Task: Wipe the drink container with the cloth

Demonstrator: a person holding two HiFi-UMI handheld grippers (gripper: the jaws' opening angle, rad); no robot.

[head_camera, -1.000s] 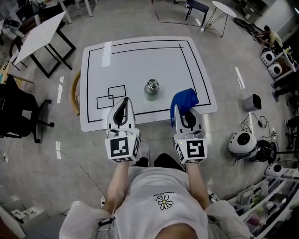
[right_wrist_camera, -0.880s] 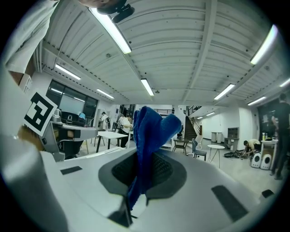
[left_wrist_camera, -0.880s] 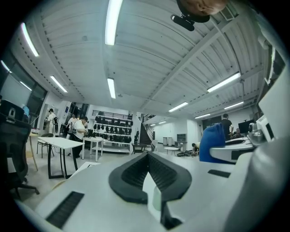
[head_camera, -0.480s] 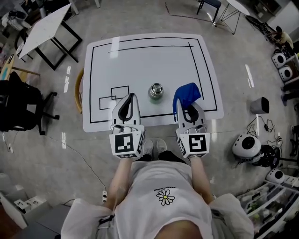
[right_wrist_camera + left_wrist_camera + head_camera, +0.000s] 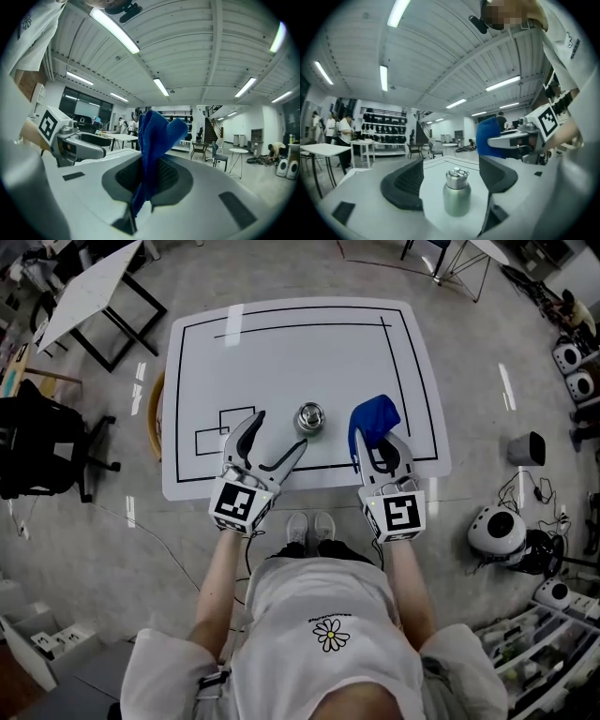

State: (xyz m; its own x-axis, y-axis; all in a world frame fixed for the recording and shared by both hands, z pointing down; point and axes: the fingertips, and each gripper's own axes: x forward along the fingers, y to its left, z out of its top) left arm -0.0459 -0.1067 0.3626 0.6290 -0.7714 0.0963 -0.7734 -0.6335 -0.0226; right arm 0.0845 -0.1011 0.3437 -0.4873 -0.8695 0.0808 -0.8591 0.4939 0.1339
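Status: early stage. No wiping contact visible.

Drink container: small steel flask, lid on, upright on white table. It stands nr the front edge, approx centre, betw. the two grippers. Can't tell if any marks on it.

L: left gripper has its jaws spreading apart right now, nothing pinched. In the left gripper view the flask sits framed in the gap, ahead of the pads, touching neither. In the head view the flask is just beyond the tips, nearer the right-hand tip. So it is lined up for a grab, but the grab is not made.

R: right gripper has its jaws clamped on the cloth. Cloth is blue and bunched, sticking up & fwd out of the jaws. It is just beside the flask on the flask's right, apart from it, no contact.

Done (my read): cloth is in hand, and L is aimed at the flask.

Left to do (my read):
- Close L on the flask body to steady it.
- Bring the cloth onto it and rub round body + lid.
- Let go.

All the actual wiping is outstanding.

Watch: flask is narrow, smooth metal, prob. light. It could tip or slide if a jaw nudges it before both pads seat. The cloth end is floppy beyond the jaws, so it likely needs pressing in to wipe properly.
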